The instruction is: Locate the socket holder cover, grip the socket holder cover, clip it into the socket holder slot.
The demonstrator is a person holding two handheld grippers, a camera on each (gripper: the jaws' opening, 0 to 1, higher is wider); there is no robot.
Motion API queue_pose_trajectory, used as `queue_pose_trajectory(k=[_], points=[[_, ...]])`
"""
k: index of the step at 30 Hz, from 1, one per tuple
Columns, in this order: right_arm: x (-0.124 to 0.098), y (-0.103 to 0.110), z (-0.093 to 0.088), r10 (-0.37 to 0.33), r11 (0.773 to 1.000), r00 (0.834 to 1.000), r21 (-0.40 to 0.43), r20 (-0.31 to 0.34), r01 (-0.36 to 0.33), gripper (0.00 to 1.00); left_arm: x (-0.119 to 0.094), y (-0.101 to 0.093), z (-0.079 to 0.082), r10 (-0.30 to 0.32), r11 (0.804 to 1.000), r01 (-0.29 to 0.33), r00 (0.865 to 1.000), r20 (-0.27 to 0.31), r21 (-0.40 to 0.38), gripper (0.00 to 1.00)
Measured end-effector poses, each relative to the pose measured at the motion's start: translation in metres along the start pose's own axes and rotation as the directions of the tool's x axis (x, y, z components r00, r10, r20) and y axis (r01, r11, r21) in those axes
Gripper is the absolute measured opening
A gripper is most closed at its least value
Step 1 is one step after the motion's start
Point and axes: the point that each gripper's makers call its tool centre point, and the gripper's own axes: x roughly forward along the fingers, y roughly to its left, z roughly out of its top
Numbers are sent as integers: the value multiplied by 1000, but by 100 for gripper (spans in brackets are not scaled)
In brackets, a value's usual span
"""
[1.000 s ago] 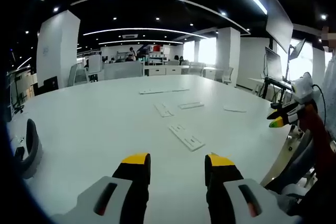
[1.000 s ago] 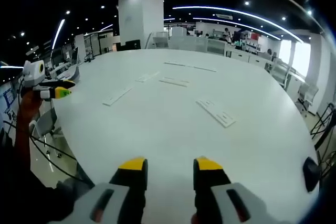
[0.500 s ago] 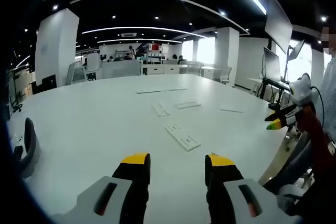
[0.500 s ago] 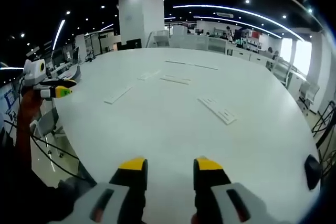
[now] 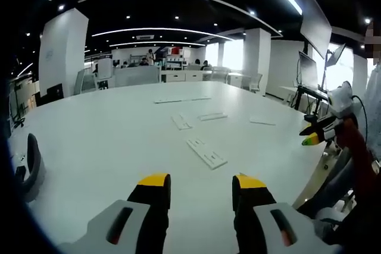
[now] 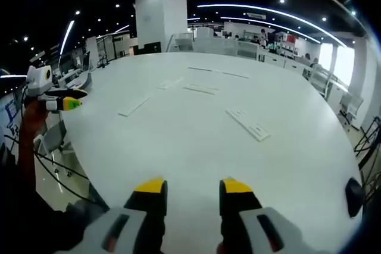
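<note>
In the left gripper view, my left gripper point(image 5: 202, 184) is held above the near part of the white table point(image 5: 89, 147), its yellow-tipped jaws standing apart with nothing between them. Ahead of the jaws and slightly to the right lies a flat white socket holder piece point(image 5: 206, 153); whether it is the cover or the slotted holder I cannot tell. Further back lie four more flat white strips: one short strip point(image 5: 181, 122), one beside it point(image 5: 212, 116), one toward the right edge point(image 5: 262, 122), and a long thin one point(image 5: 182, 99) at the far side. My right gripper point(image 5: 314, 135) shows at the right, off the table edge. A dark object point(image 5: 31, 165) rests at the table's left edge. In the right gripper view, my right gripper point(image 6: 191, 186) is likewise over the near table point(image 6: 178, 147), jaws apart and holding nothing. The same socket holder piece point(image 6: 247, 124) lies ahead to the right, well apart from the jaws. My left gripper point(image 6: 59, 100) shows at the left, beyond the table edge.
</note>
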Motion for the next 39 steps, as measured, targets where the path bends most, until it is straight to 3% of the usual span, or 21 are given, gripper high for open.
queue_pose_trajectory(k=[19, 39], points=[[12, -8, 3, -11, 1000, 1000, -5, -28, 11, 36, 10, 6, -3, -1, 1000, 1, 1000, -8, -9, 42], [33, -25, 24, 8, 999, 998, -49, -55, -11, 36, 26, 7, 4, -6, 1000, 6, 1000, -1, -2, 42]])
